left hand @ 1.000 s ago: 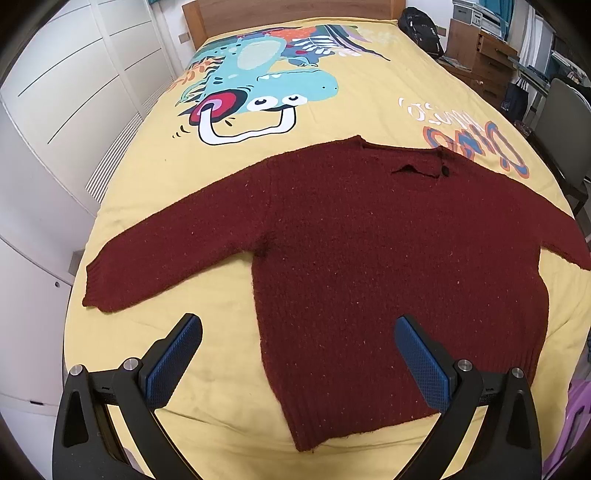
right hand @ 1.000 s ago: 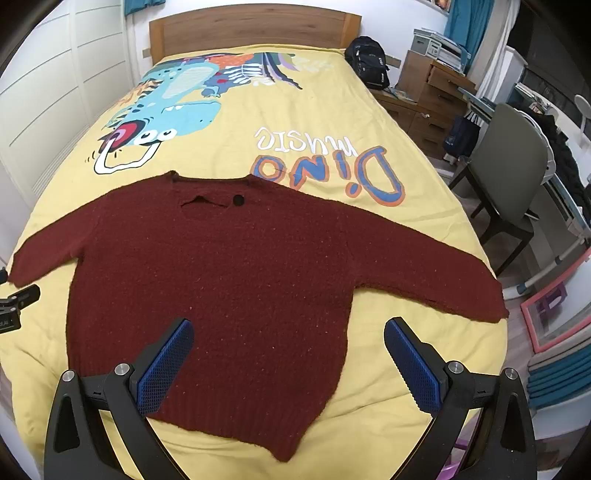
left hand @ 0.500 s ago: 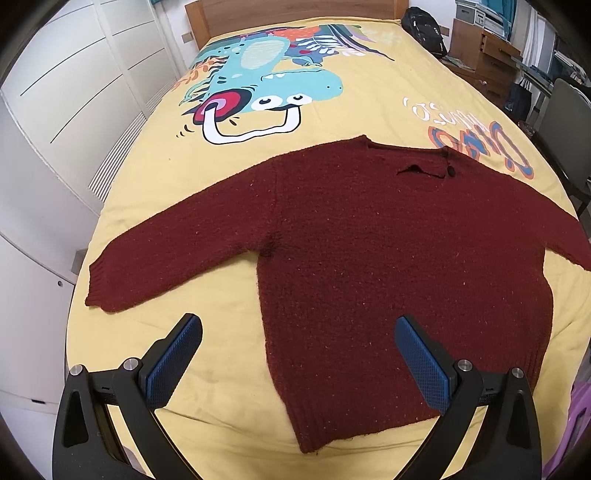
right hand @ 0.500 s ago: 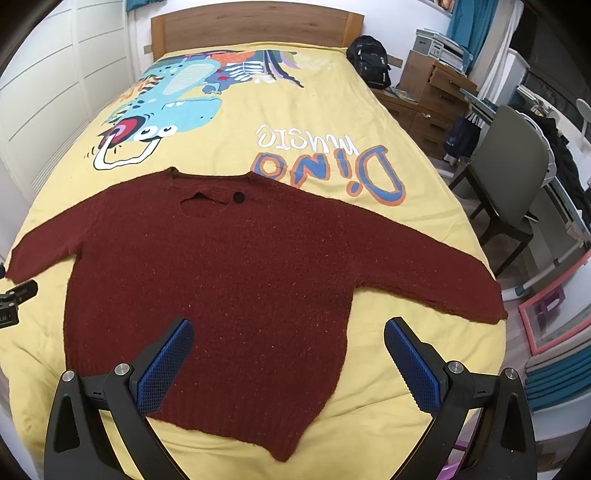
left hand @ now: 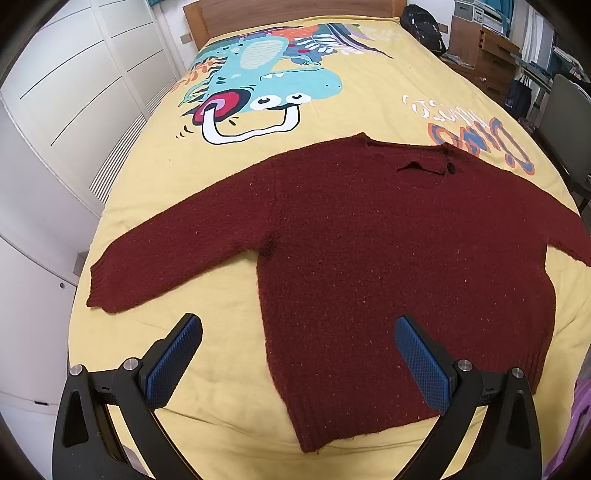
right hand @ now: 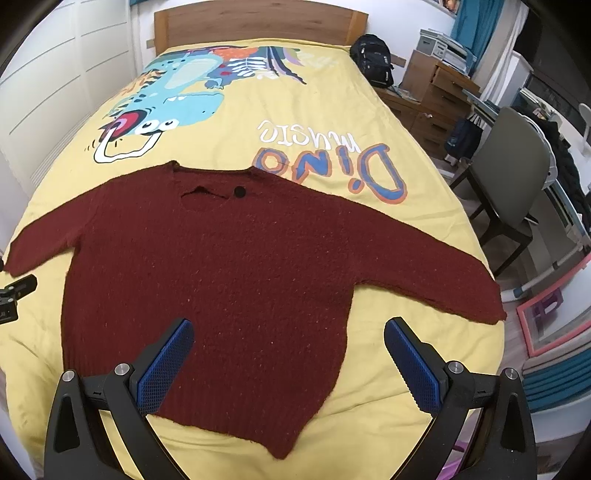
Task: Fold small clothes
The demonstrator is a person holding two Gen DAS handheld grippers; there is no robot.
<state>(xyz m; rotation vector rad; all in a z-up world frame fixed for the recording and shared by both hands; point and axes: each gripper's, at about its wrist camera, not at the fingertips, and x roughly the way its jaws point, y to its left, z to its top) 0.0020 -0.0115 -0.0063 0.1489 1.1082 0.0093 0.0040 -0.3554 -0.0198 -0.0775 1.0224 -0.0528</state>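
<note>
A dark red knitted sweater (left hand: 388,258) lies flat on the yellow bedspread (left hand: 369,110), collar away from me, both sleeves spread out sideways. It also shows in the right wrist view (right hand: 221,266). My left gripper (left hand: 297,354) is open and empty, hovering above the sweater's lower left hem; the left sleeve cuff (left hand: 107,284) lies to its left. My right gripper (right hand: 288,358) is open and empty above the sweater's lower right hem; the right sleeve (right hand: 443,280) reaches towards the bed's right edge.
The bed has a wooden headboard (right hand: 258,22) at the far end. White wardrobe doors (left hand: 74,110) stand along the left. A grey chair (right hand: 517,177), wooden drawers (right hand: 436,96) and a black backpack (right hand: 373,59) stand at the right.
Both grippers have drifted slightly; the sweater appears a little lower and further right in the left view. The sweater itself has not moved and both grippers stay open.
</note>
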